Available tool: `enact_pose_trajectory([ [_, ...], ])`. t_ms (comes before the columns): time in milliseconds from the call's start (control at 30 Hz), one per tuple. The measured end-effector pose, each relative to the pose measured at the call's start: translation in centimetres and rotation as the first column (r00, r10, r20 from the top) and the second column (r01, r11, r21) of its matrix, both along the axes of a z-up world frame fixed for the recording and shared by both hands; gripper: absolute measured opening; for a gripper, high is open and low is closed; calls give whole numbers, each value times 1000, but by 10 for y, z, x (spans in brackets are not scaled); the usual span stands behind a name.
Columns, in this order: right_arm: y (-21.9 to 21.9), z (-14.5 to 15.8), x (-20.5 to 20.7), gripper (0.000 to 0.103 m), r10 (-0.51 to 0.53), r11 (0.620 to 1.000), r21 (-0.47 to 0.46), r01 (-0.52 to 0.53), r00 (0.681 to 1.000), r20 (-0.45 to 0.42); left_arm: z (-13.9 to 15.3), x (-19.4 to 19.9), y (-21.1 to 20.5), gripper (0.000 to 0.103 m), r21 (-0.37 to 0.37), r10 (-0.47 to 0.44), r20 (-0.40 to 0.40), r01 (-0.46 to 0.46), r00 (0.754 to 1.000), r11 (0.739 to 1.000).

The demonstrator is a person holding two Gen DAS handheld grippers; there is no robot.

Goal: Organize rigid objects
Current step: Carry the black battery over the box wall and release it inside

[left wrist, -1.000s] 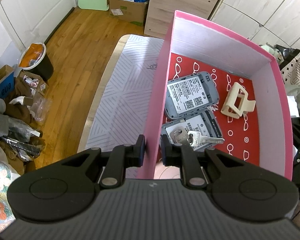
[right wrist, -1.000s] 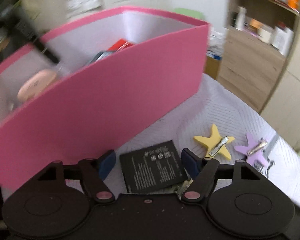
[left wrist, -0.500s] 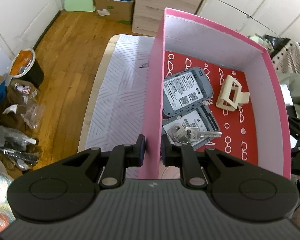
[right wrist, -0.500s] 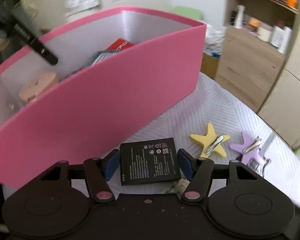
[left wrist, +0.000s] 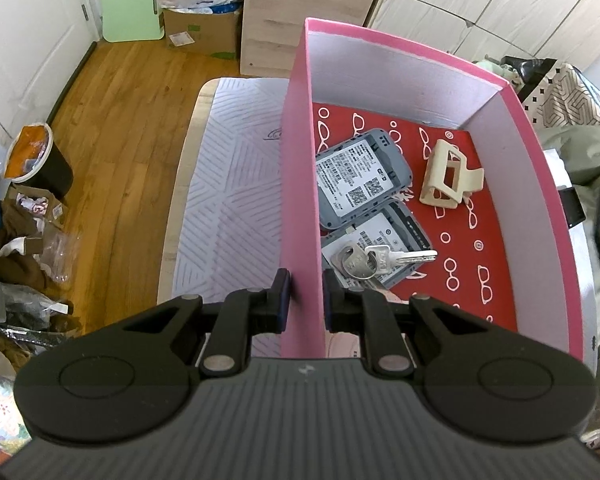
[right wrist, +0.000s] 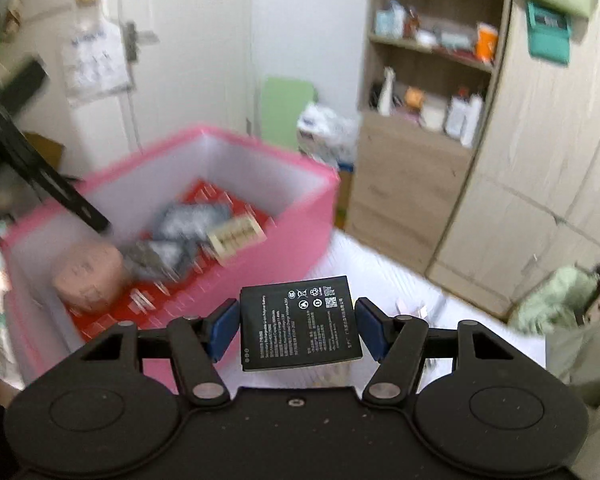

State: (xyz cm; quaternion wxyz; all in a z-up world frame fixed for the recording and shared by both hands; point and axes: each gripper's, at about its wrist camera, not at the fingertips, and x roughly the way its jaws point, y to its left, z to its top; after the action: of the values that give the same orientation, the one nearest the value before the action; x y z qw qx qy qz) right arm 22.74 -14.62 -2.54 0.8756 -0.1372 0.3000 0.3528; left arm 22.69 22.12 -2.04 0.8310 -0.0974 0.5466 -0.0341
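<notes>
Even daylight, fisheye bending at edges; the right wrist view is motion-blurred.

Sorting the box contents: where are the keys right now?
In the left wrist view, the keys lie inside the pink box, atop the nearer grey device, just beyond the left claw.

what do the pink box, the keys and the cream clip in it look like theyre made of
Pink box: likely thin cardboard or foam board, matte; its walls are flat sheets with white inner faces.
Keys: metal, silvery and shiny, with bright glints on the blades.
Cream clip: probably moulded plastic, smooth and dull, one uniform colour with open cut-outs.
</notes>
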Motion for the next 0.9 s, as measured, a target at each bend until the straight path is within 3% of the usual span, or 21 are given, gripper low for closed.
enact_pose_trajectory([
  [167,38,16,-6,69,218,976,24,-217,975,-49,0,0,1,14,0,-5,9,5,1000,1000],
  [433,105,-20,-1,69,362,906,-148,-398,906,-219,0,-4,1,14,-3,-10,19,10,1000,1000],
  [533,115,-30,-4,69,329,896,-231,-378,917,-226,1,-5,2,14,-9,-10,24,10,1000,1000],
  [633,110,-26,-15,69,336,899,-232,-372,924,-179,1,-7,4,14,-20,-5,33,5,999,1000],
  [900,59,3,-17,69,232,971,-26,-237,965,-120,1,-7,7,14,-38,4,32,-2,999,999],
])
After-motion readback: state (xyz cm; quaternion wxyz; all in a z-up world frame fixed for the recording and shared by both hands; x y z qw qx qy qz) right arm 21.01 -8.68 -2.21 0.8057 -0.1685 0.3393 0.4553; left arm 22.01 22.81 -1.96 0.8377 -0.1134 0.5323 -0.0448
